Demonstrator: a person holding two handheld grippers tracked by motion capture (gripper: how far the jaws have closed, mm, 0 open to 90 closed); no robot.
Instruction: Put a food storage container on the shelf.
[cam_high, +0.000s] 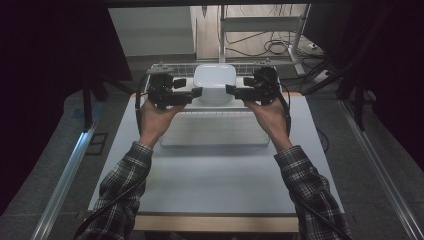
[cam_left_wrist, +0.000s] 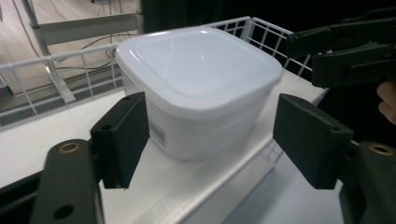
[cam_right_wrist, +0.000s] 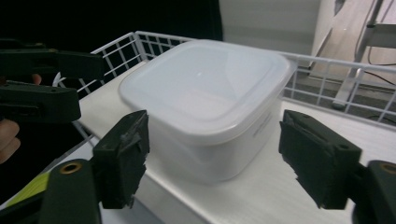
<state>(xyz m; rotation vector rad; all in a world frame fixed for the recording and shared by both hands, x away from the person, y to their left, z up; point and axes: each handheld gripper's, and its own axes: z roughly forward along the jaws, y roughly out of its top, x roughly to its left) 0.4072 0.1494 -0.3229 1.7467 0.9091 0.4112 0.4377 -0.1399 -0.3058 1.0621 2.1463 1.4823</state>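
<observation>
Scene: a white lidded plastic container (cam_high: 214, 82) stands on a white shelf (cam_high: 215, 107) with a wire-mesh rail (cam_high: 172, 67) along its far edge, raised over the far part of the pale table (cam_high: 215, 175).
Container: upright, lid (cam_left_wrist: 196, 63) seated all round; a small barcode label (cam_left_wrist: 158, 134) sits low on the wall facing the left gripper.
Left gripper (cam_high: 196, 93): at the container's left side in the high view; in the left gripper view its jaws stand spread, the container between them, with a clear gap showing at each pad, so it is released.
Right gripper (cam_high: 231, 90): mirrors it on the right side; in the right gripper view its jaws are likewise spread with space on both sides of the tub, nothing grasped.
Contact: none that I can see; both sets of jaws flank the container without touching it.
Step in hand: by my reading, the grippers stand around the tub, either about to take it or having just set it on the shelf; the pictures do not settle which.
Next move, if a lift is meant: both sides would need to close evenly on the walls below the lid rim, then raise it level.
Next move, if it is placed: draw both grippers straight back, clear of the walls.
</observation>
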